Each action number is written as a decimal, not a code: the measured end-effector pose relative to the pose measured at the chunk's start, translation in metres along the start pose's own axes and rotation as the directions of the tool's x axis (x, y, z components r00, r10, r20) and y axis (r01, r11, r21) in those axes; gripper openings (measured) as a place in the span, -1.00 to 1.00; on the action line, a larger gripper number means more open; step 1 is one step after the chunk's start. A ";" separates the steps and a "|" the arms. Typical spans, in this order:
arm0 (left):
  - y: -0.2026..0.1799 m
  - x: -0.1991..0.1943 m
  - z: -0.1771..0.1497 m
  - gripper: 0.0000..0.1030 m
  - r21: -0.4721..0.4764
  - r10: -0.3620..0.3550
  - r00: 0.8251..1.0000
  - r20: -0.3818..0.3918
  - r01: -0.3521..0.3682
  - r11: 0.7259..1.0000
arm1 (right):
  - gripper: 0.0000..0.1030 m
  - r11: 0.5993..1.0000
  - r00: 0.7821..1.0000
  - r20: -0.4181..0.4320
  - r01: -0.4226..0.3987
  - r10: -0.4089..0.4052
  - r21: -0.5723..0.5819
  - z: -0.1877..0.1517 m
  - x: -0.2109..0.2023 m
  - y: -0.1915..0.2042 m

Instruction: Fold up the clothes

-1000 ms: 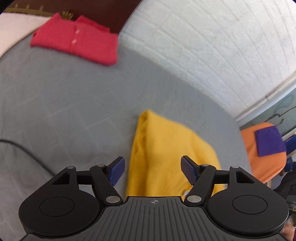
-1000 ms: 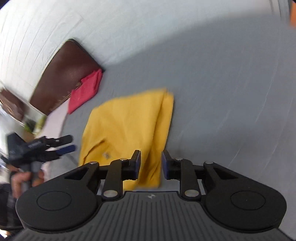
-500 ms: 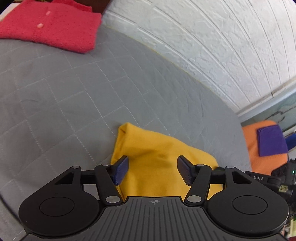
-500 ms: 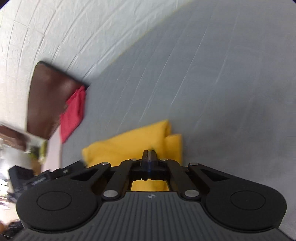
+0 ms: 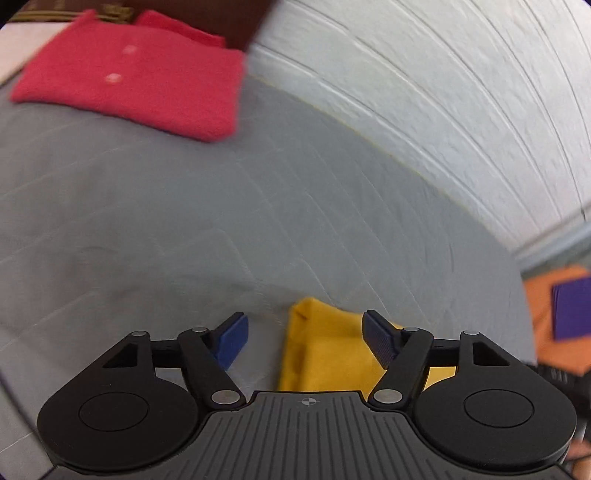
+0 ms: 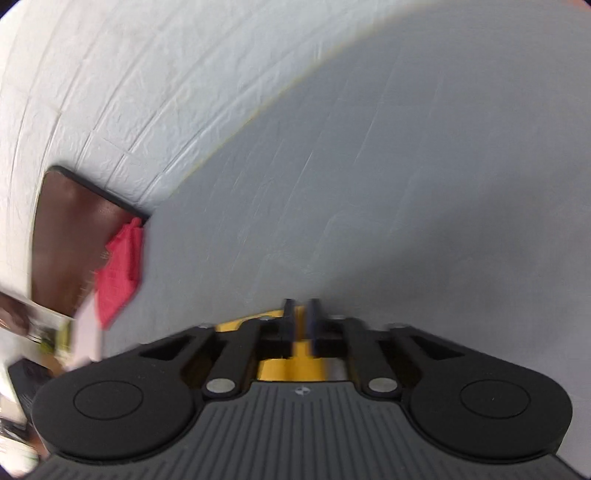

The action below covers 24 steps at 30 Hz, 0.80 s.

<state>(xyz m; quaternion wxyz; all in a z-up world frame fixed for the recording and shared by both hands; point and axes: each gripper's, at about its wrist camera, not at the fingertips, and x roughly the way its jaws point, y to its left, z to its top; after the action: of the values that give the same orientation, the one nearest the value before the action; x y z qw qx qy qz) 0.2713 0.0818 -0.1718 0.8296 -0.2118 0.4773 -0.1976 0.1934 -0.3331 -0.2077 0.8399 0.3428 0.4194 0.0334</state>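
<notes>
1. Where the grey quilted bed cover (image 5: 155,221) runs up to the dark headboard (image 5: 207,14), a folded red garment (image 5: 140,81) lies flat at the far left of the left wrist view, its two pale buttons (blurred) facing up.
2. Nearer the camera, the left gripper (image 5: 304,341) has its jaws wide and opening; its left blue pad is over bare cover, and its right pad stands over the yellow garment (image 5: 325,354).
3. That yellow garment lies folded on the cover just in front of the gripper, its folded corner between the pads, neither of which presses on it.
4. Right of it, the white brick-pattern wall (image 5: 443,110) meets the bed, and an orange surface (image 5: 546,302) with a purple piece (image 5: 572,310) on it shows at the edge.
5. In the right wrist view the right gripper (image 6: 303,321) has a narrow gap between its pads, its jaws opening (the picture is blurred); yellow cloth shows in that gap, but I cannot tell whether it is pinched.
</notes>
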 end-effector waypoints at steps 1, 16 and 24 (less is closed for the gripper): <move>0.002 -0.011 0.003 0.56 -0.013 -0.022 0.999 0.028 0.023 1.000 | -0.45 0.999 0.999 0.008 -0.038 0.038 0.028 -0.002 -0.010 -0.003; 0.031 -0.001 -0.032 0.86 -0.174 -0.234 0.948 -0.218 0.198 0.965 | 0.58 0.938 0.919 -0.243 -0.257 0.312 0.233 -0.053 -0.007 -0.040; -0.012 0.023 -0.041 1.00 -0.022 -0.188 0.949 -0.253 0.188 0.982 | 0.61 0.950 0.908 -0.280 -0.290 0.311 0.116 -0.045 0.022 0.001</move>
<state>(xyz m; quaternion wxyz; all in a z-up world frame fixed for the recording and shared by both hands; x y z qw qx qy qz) 0.2444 0.0525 -0.2006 0.7394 -0.2284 0.5569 -0.3017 0.1751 -0.3005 -0.2406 0.7396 0.4245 0.4832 0.1980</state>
